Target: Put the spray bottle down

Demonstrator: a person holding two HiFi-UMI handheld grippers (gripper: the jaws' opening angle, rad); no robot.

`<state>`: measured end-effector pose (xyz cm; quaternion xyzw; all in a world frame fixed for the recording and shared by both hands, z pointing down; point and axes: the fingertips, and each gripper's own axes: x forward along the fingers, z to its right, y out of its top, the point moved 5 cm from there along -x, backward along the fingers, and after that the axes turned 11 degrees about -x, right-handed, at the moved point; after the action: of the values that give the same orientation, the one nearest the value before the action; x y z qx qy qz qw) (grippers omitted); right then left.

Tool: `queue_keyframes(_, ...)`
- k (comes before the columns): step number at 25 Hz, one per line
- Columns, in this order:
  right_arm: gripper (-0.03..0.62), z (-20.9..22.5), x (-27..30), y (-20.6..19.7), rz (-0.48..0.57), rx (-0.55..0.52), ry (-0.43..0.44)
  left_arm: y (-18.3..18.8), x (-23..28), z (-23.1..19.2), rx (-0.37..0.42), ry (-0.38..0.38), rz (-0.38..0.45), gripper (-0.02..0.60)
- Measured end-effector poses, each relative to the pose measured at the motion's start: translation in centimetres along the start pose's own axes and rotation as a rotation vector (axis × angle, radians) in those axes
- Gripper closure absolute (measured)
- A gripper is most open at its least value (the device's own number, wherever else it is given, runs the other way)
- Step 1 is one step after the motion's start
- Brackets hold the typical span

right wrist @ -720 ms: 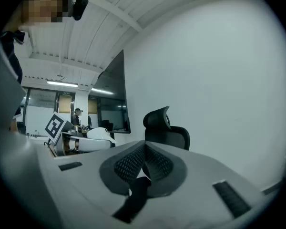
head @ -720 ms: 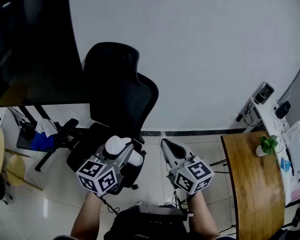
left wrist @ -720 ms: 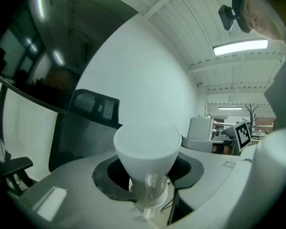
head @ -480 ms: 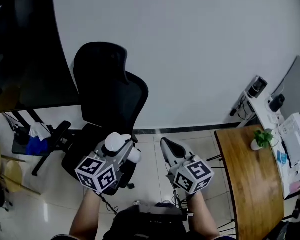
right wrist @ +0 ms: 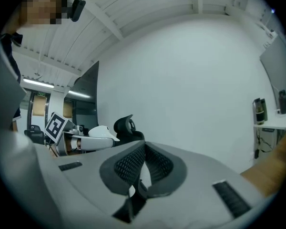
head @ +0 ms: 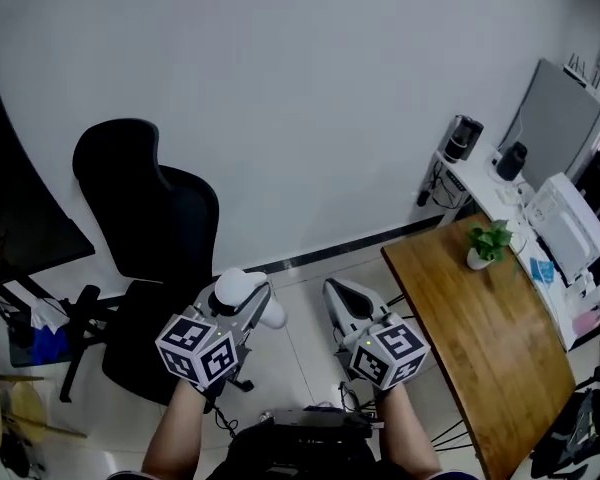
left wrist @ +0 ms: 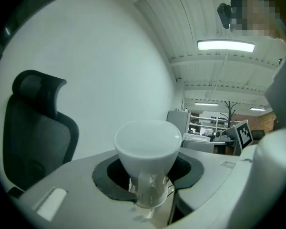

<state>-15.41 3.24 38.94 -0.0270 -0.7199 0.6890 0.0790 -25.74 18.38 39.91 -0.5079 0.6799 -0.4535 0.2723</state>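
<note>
Change in view: the head view has swung to the person's right; the black office chair (head: 145, 218) now sits further left in the picture, and much more of the wooden desk (head: 480, 338) shows at the right, with a small potted plant (head: 488, 240) at its far end.
Tongs in that swing: both sit at the same spot low in the head view, level and side by side above the floor.
Meaning for the task: judged from this, the person is turning toward the desk as the place to set the bottle down; the bottle is not over it yet, so the put-down has not begun.
Left tongs (head: 248, 308): partly open, closed on the spray bottle (left wrist: 148, 151); the dark pads press its clear neck just under the white head.
Spray bottle, place: carried in the air, left of the desk and well apart from it.
Right tongs (right wrist: 142, 175): closed, mesh pads meeting at the tip, nothing between them, touching nothing.
</note>
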Motion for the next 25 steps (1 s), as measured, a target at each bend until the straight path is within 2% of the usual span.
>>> queue_keyframes(8,0.592,9.7,-7.5,-0.4,0.008,0.019,-0.202,-2.4,11.5,8.0,0.008,-0.213,-0.108,0.391)
queue_keyframes(13,0.592,14.5,-14.3,-1.2,0.011,0.037,-0.369,-4.6,17.6,13.9,0.031,-0.351,-0.180,0.391)
queue_keyframes(25,0.592,21.0,-26.6,-3.7,-0.004,0.100,-0.726,-10.5,28.9,25.6,0.099,-0.643,-0.351,0.391)
